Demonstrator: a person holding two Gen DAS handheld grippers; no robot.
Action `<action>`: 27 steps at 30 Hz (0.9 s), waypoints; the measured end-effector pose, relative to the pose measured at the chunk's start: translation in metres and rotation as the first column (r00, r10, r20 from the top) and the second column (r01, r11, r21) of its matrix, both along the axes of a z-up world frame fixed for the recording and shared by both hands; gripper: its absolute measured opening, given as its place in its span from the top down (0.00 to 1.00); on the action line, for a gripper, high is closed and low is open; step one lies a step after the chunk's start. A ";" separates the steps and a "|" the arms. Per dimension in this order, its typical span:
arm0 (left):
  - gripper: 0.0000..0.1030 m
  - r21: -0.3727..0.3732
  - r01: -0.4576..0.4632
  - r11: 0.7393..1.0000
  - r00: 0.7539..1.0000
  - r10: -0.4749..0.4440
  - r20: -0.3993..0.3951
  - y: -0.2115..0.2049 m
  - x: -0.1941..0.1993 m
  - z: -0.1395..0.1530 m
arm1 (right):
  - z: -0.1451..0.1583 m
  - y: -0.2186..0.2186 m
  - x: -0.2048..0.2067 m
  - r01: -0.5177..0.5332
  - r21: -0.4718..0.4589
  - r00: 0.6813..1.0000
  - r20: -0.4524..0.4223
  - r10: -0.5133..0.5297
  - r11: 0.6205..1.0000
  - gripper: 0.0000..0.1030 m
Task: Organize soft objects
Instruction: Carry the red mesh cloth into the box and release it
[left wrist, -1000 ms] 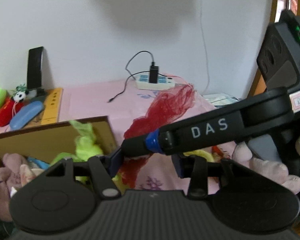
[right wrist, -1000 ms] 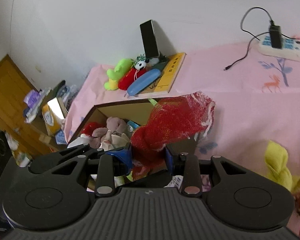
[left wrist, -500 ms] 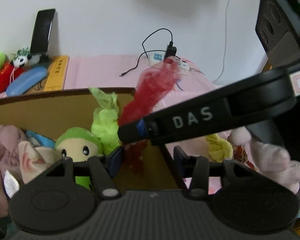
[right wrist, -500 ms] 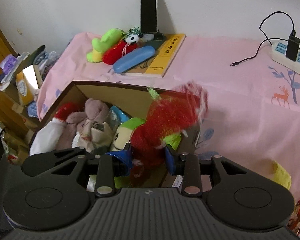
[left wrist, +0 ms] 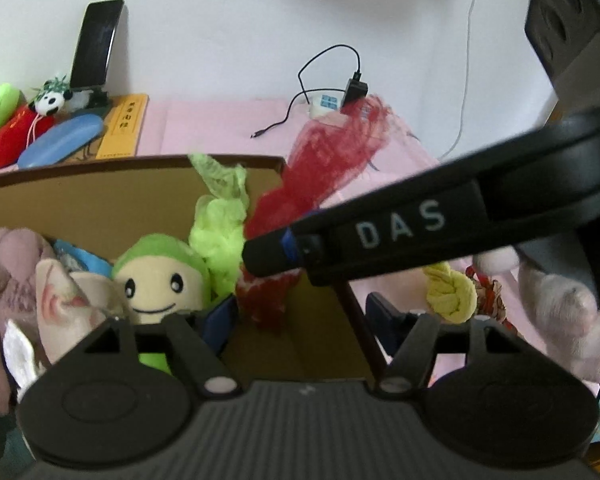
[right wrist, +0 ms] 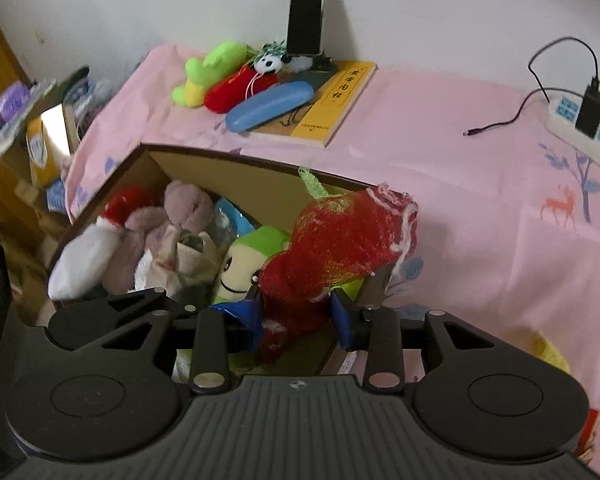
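Note:
A red mesh puff stands over the right end of an open cardboard box on the pink bedspread. My right gripper has its jaws opening, and the puff still fills the gap and touches both blue pads. In the left wrist view the red mesh puff hangs down between the fingers of my left gripper. Those jaws are opening too, with a wide gap on the right side. The right gripper's black finger crosses in front. A green-hooded doll and pink plush toys lie in the box.
A lime mesh puff leans in the box corner. A yellow braided toy and a pink plush lie right of the box. Behind it are a book, a blue case, small toys, a propped phone and a power strip.
Both grippers carried the red puff left and down over the box. Both pairs of jaws have widened, the left far more. The puff's lower end now hangs inside the box.

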State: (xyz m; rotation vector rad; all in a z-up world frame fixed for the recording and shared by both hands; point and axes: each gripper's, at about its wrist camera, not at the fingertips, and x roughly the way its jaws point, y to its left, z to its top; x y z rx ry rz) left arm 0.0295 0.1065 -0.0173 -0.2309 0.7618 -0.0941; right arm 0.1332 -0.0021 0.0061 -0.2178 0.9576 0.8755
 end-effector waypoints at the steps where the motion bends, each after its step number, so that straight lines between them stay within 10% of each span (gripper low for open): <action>1: 0.34 0.001 -0.004 1.000 1.000 0.004 -0.004 -0.001 0.000 0.000 | 0.000 0.002 0.000 -0.003 -0.008 1.000 -0.006 0.003 1.000 0.80; 15: 0.30 0.014 -0.077 0.997 0.997 0.077 -0.020 -0.008 -0.009 0.001 | 0.003 0.004 0.007 -0.062 -0.031 0.998 -0.011 0.062 0.998 0.79; 27: 0.30 0.007 -0.131 0.991 0.991 0.131 -0.003 -0.008 -0.013 0.007 | 0.002 -0.055 0.010 0.138 0.268 0.980 -0.175 -0.092 0.953 0.78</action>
